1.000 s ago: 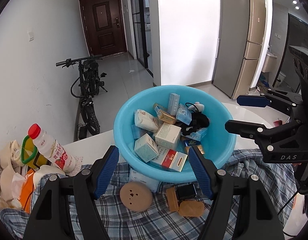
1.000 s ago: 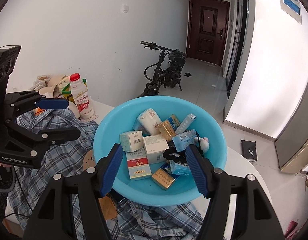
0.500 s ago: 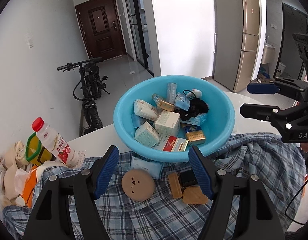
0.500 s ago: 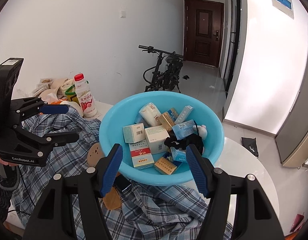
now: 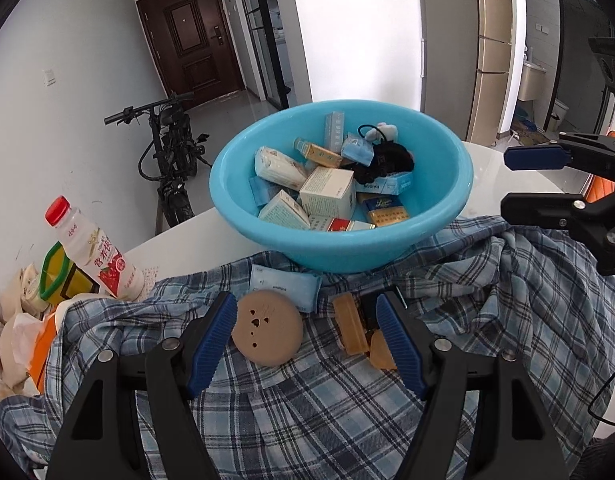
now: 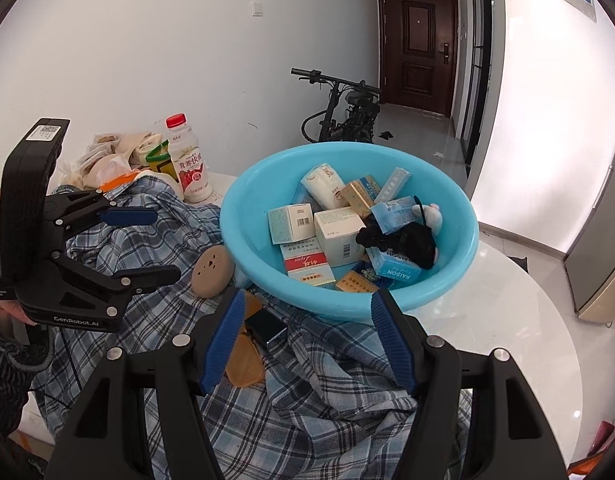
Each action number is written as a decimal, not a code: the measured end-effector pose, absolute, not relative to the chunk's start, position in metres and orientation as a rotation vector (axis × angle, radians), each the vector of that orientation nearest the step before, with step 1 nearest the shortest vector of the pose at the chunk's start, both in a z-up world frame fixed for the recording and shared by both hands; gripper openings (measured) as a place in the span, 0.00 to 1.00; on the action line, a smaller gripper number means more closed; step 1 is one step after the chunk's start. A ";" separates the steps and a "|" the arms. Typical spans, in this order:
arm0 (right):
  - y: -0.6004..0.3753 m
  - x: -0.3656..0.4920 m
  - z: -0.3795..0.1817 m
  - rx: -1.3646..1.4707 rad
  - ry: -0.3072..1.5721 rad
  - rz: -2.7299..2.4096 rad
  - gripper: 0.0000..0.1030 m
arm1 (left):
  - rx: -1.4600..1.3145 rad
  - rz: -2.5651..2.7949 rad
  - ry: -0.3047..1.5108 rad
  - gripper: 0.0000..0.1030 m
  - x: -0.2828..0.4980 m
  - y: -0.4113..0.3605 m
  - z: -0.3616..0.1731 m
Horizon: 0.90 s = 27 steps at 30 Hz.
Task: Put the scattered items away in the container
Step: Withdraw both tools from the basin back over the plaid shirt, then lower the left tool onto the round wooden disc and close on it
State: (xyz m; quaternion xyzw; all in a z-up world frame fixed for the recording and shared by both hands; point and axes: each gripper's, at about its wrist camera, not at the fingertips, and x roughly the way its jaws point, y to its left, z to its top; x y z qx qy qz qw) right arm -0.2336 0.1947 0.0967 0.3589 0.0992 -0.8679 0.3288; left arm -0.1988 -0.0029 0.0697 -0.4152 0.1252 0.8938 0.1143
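A light blue basin (image 5: 347, 254) holding several small boxes and a black pouch stands on a plaid shirt (image 5: 307, 408). In front of it on the shirt lie a round tan disc (image 5: 267, 328), a pale blue packet (image 5: 285, 286), amber bars (image 5: 349, 330) and a small black box (image 6: 267, 328). My left gripper (image 5: 305, 300) hangs open just above these, the disc showing between its fingers with no pad touching it. My right gripper (image 6: 307, 296) is open and empty over the basin's near rim (image 6: 347, 312). Each gripper also shows at the side of the other's view.
A red-capped drink bottle (image 5: 95, 252), a green-handled jug and crumpled bags (image 5: 11, 344) crowd the table's left end. The white round table (image 6: 507, 320) runs right of the basin. A bicycle (image 5: 171, 160) stands on the floor behind.
Both grippers have sunk and drawn back from the basin, which now sits higher in both views. The loose items on the shirt now lie at the left gripper's fingertips. Jaw widths are unchanged.
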 end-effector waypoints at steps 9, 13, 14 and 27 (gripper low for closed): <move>0.189 -0.221 0.070 0.953 0.346 -2.264 0.62 | -1.313 2.579 0.376 0.73 -0.195 -0.014 0.038; 0.186 -0.214 0.060 0.968 0.345 -2.230 0.62 | -1.340 2.569 0.352 0.73 -0.187 -0.019 0.029; 0.187 -0.213 0.057 0.976 0.342 -2.228 0.62 | -1.340 2.561 0.350 0.73 -0.183 -0.019 0.027; 0.198 -0.208 0.016 1.110 0.259 -2.197 0.62 | -1.384 2.503 0.344 0.72 -0.167 -0.014 0.006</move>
